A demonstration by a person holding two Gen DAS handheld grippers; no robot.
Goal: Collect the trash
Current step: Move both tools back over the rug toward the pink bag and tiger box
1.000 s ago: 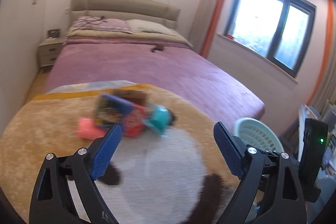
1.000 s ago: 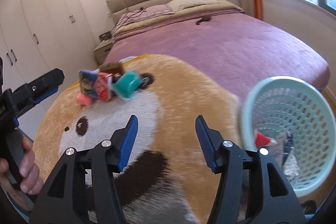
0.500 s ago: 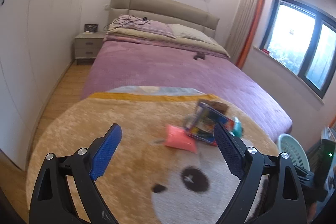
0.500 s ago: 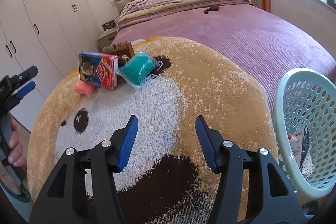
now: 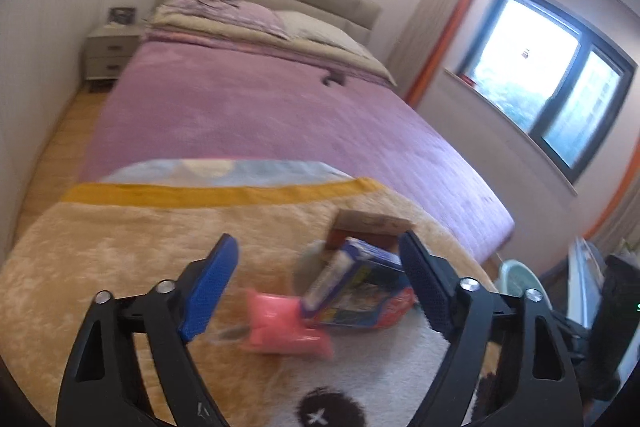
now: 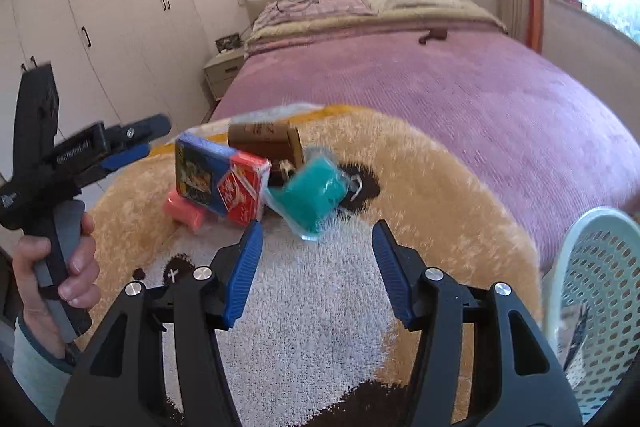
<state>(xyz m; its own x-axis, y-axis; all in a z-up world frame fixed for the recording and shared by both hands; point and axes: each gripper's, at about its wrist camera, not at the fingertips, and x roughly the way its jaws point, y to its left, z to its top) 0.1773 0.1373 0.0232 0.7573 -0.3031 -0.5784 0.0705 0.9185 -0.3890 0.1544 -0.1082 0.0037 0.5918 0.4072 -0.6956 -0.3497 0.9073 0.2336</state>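
— While both grippers are hanging over the plush bear-face blanket (image 6: pixel 320 307), what is each one doing?

— The left gripper (image 5: pixel 316 283) is standing with its blue pads wide apart and nothing between them. Past its tips, the pink packet (image 5: pixel 286 327) is lying on the blanket, blurred, and the blue and red box (image 5: pixel 356 291) is leaning just beside it, touching its right end. The right gripper (image 6: pixel 316 263) is also gaping wide, holding nothing.

— Where is the trash sitting?

— It is sitting in one small cluster on the blanket at the foot of the bed (image 6: pixel 440 83). In the right wrist view, the blue and red box (image 6: pixel 222 183) is standing tilted on its edge, the pink packet (image 6: pixel 184 213) is peeking out under its left side, a brown box (image 6: pixel 266 143) is standing behind it, and a teal packet (image 6: pixel 316 193) in clear wrap is leaning against its right side, just beyond the right gripper's tips.

— And the basket?

— The pale green basket (image 6: pixel 592 267) is showing at the right edge of that view, beside the blanket and well apart from the cluster, with some paper scraps lying inside. In the left view only a sliver of its rim (image 5: pixel 516 273) is showing.

— Is the left hand visible?

— Yes, the left hand (image 6: pixel 60 279) is gripping the left tool's handle at the far left of the right wrist view.
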